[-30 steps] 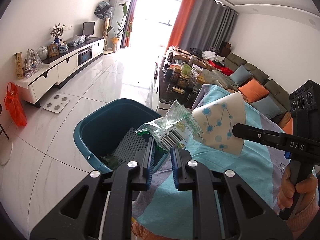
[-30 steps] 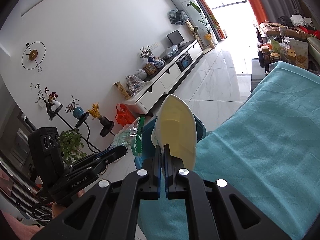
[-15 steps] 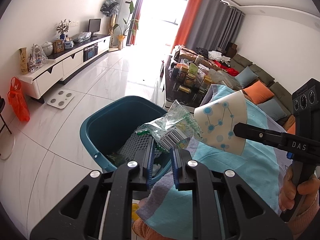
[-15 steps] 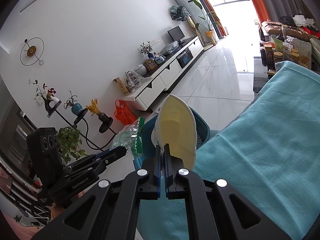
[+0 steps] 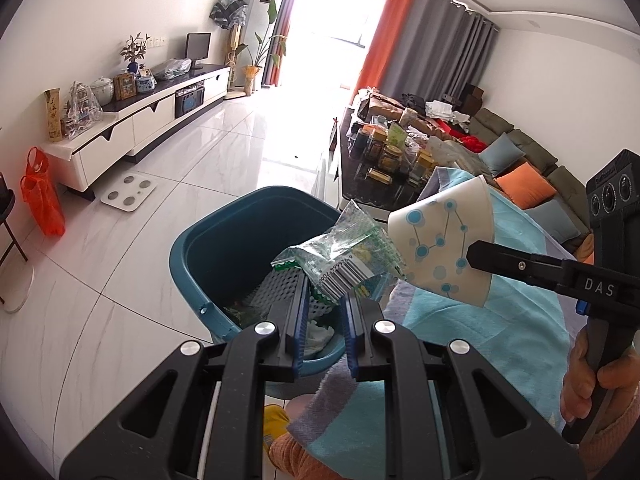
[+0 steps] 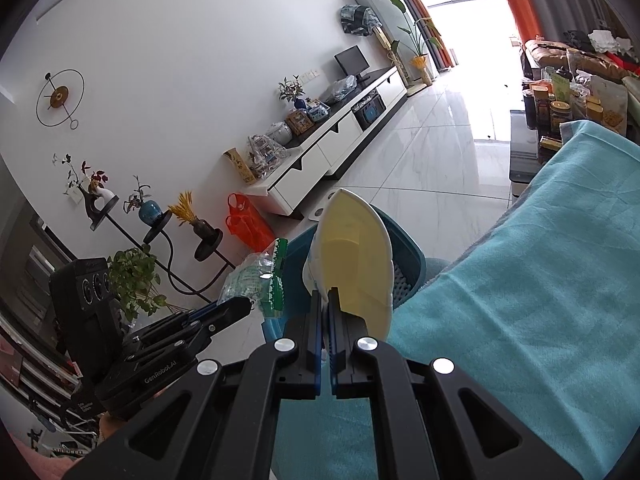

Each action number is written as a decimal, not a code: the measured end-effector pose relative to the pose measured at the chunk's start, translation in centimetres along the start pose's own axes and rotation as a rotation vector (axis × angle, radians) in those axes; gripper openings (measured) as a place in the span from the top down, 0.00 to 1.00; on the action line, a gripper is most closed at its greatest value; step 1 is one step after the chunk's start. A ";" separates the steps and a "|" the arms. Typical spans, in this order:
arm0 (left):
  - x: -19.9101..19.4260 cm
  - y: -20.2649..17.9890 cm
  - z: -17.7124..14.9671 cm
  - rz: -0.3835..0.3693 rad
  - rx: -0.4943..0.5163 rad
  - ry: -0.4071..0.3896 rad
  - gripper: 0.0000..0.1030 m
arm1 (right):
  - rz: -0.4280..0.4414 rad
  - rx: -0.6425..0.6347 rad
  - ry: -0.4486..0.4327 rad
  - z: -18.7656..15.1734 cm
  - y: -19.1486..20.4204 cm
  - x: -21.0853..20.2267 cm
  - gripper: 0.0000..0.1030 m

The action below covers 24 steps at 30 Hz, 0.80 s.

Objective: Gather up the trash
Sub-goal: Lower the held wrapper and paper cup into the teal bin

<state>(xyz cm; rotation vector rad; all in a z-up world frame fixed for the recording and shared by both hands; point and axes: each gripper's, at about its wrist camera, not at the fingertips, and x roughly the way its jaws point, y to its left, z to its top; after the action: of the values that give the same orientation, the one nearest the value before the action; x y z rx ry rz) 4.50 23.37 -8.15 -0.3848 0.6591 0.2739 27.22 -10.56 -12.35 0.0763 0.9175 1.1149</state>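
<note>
While both grips stay unchanged, left hand-held gripper (image 5: 323, 296) pinches wrapper (image 5: 344, 254), right (image 6: 325, 300) clamps cup (image 6: 352, 256).

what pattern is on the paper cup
White with blue dots joined by thin lines on the paper cup, clearest in the left wrist view.

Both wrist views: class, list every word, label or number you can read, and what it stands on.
"DAS": right gripper finger.
"GenRobot.AI": left gripper body.
Barcode digits on the plastic wrapper: too small to read surely.
Print on the coffee-table jars: blurred.
</note>
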 end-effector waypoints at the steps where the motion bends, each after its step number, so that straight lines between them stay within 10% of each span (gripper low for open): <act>1: 0.0 0.1 -0.1 0.002 -0.002 0.001 0.84 | -0.001 -0.001 0.002 0.0 0.0 0.2 0.98; 24: 3.5 0.5 -0.3 0.043 -0.024 0.037 0.84 | -0.054 -0.038 0.082 0.9 1.2 4.9 0.98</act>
<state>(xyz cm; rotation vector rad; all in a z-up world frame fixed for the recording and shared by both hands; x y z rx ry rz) 6.81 24.11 -10.69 -0.4001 0.7018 0.3160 27.56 -5.69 -14.09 -0.0254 0.9660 1.0908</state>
